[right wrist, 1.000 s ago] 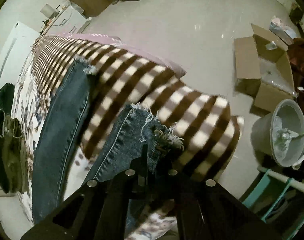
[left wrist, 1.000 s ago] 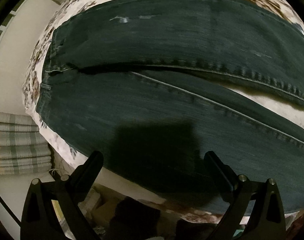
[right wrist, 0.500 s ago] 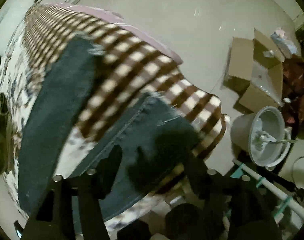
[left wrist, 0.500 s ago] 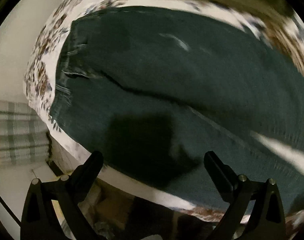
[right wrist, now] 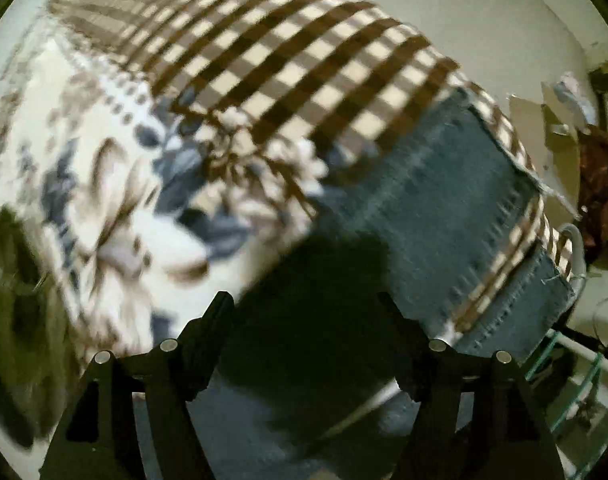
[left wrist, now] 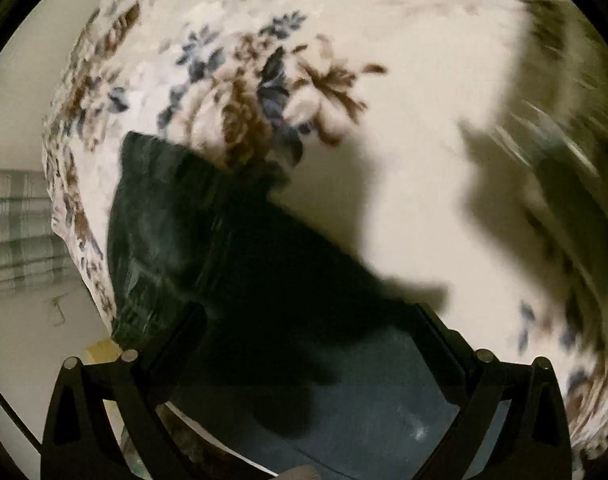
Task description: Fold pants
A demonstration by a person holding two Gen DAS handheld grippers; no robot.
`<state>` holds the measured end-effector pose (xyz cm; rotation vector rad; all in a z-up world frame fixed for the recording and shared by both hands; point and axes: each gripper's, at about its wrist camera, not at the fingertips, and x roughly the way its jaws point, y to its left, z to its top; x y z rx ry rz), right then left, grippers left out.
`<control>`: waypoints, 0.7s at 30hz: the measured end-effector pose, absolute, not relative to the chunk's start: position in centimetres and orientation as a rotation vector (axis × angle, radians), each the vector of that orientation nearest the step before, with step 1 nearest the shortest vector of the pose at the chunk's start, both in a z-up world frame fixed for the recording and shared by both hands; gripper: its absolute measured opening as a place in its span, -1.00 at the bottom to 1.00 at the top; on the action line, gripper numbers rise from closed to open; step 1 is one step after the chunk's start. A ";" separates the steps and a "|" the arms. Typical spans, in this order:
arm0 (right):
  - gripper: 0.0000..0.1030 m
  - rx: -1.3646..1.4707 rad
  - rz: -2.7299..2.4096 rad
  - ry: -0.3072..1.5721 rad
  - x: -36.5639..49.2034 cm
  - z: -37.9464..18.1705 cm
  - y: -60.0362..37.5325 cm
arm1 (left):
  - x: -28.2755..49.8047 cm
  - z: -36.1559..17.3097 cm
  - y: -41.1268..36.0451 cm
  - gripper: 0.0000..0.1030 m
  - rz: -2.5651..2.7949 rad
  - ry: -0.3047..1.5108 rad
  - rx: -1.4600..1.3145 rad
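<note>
Dark blue jeans point(left wrist: 191, 232) lie on a floral bedspread point(left wrist: 404, 92). In the left wrist view their waist end is at the lower left, partly in shadow. My left gripper point(left wrist: 310, 320) is open and empty just above the denim. In the right wrist view the leg ends point(right wrist: 436, 184) lie at the right, over a brown checked blanket point(right wrist: 304, 52). My right gripper point(right wrist: 306, 308) is open and empty above the legs. Both views are motion-blurred.
An olive garment point(left wrist: 572, 200) lies on the bed at the right of the left wrist view and also shows in the right wrist view point(right wrist: 11, 312). Cardboard boxes point(right wrist: 560, 116) and a teal rack point(right wrist: 572, 364) stand on the floor beyond the bed's end.
My right gripper let go of the frayed leg hem and opened. Both grippers swung across the bed, so each view now shows more bedspread and less denim.
</note>
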<state>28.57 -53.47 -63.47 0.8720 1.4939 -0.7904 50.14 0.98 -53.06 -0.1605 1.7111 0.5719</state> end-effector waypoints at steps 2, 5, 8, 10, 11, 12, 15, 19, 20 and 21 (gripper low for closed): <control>0.42 0.897 -0.838 1.524 29.9 -65.0 -53.6 | 50.7 -54.4 2.3 1.00 0.596 1.750 -0.223; 0.42 0.917 -0.896 1.550 31.2 -66.4 -53.6 | 50.5 -55.5 4.1 1.00 0.642 1.762 -0.253; 0.42 0.902 -0.929 1.563 32.0 -66.8 -53.3 | 49.7 -56.2 5.5 0.90 0.647 1.755 -0.274; 0.41 0.898 -0.940 1.553 32.4 -66.7 -52.8 | 48.8 -55.8 6.2 0.54 0.620 1.718 -0.311; 0.40 0.897 -0.943 1.544 32.5 -66.5 -52.6 | 48.6 -55.5 6.5 0.19 0.610 1.699 -0.323; 0.27 0.893 -0.946 1.533 32.3 -66.2 -52.4 | 48.1 -55.1 6.8 0.01 0.600 1.677 -0.331; -0.52 0.850 -0.972 1.529 31.2 -65.5 -51.8 | 46.5 -53.4 7.4 -0.44 0.559 1.592 -0.372; -0.85 0.868 -0.937 1.457 30.0 -63.4 -51.0 | 43.6 -50.3 8.6 -0.65 0.534 1.504 -0.428; -0.86 0.852 -0.924 1.441 29.9 -62.5 -50.8 | 43.0 -49.6 8.9 -0.67 0.526 1.487 -0.437; -0.86 0.833 -0.904 1.420 29.7 -61.4 -50.5 | 42.0 -48.6 9.3 -0.68 0.517 1.462 -0.451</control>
